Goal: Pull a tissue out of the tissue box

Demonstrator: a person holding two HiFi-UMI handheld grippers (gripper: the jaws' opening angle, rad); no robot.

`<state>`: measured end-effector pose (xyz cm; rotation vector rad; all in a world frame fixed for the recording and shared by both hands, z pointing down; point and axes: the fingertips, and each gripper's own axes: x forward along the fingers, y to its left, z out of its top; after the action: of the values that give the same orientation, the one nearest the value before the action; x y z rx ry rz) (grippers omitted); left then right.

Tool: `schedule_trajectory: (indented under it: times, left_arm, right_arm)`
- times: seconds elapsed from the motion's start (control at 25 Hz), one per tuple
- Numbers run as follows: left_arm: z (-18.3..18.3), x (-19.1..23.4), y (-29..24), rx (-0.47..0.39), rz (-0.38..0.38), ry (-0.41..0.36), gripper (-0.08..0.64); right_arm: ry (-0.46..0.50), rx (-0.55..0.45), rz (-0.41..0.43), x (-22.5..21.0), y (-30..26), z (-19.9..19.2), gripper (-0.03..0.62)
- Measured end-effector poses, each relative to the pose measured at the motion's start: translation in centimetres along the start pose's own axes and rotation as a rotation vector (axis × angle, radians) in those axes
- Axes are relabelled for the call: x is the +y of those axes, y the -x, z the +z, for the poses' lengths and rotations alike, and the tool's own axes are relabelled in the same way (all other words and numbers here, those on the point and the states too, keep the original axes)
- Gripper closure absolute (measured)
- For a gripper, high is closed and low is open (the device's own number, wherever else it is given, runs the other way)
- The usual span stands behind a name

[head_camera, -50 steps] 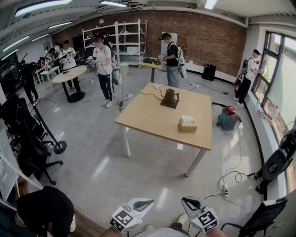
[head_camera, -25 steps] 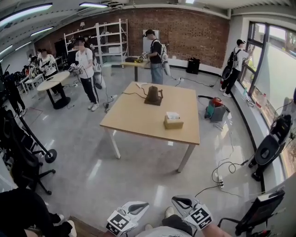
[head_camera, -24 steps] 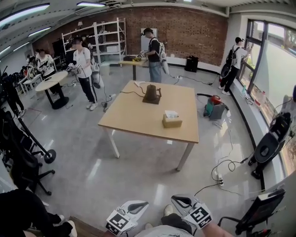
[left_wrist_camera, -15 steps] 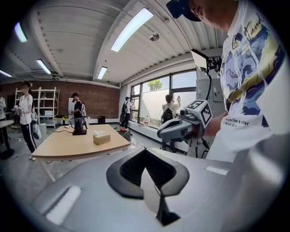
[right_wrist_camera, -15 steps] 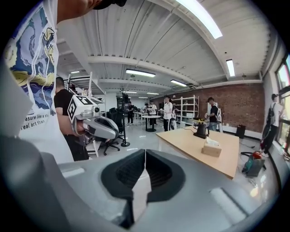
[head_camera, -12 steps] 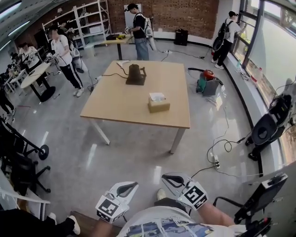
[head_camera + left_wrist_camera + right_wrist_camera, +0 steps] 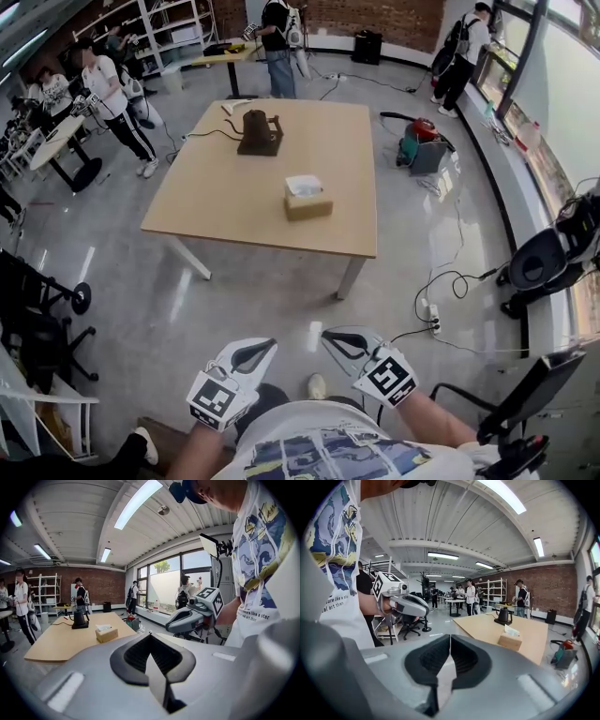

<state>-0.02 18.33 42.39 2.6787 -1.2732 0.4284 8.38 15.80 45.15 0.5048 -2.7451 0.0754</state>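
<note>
A tan tissue box with a white tissue sticking up stands near the middle of a light wooden table, far ahead of me. Both grippers are held low in front of my body, well short of the table. My left gripper is shut with nothing in it, and so is my right gripper. The left gripper view shows the tissue box beyond its own closed jaws, with the right gripper beside it. In the right gripper view the tissue box lies past the closed jaws.
A dark kettle on a base stands at the table's far end. A red vacuum cleaner, cables and a power strip lie on the floor to the right. Black office chairs stand at the left. Several people stand beyond the table.
The table and tissue box have come nearer and lower in the head view as I walk toward them. Both grippers have travelled forward with me, still shut.
</note>
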Motion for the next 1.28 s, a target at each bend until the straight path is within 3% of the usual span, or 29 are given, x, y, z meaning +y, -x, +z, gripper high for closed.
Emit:
schedule_trajectory:
  times: [0.4,1.0,1.28]
  left_arm:
    - [-0.7,7.0,-5.8,0.01,-0.057,0.027,0.556]
    - [1.4,20.5,-10.4,0.02,-0.309,-0.073,0.555]
    - [1.4,23.2,-12.7,0.028,-0.322,-0.054,0.555]
  right_arm:
    - [-0.046,0.042,-0.045,-6.8,-5.2,-1.0,0.583]
    - [-0.094,0.095,-0.266,-13.7,-15.4,4.3,0.581]
    - [-0.097,0.099,-0.241,-16.4,-18.0,4.9,0.575]
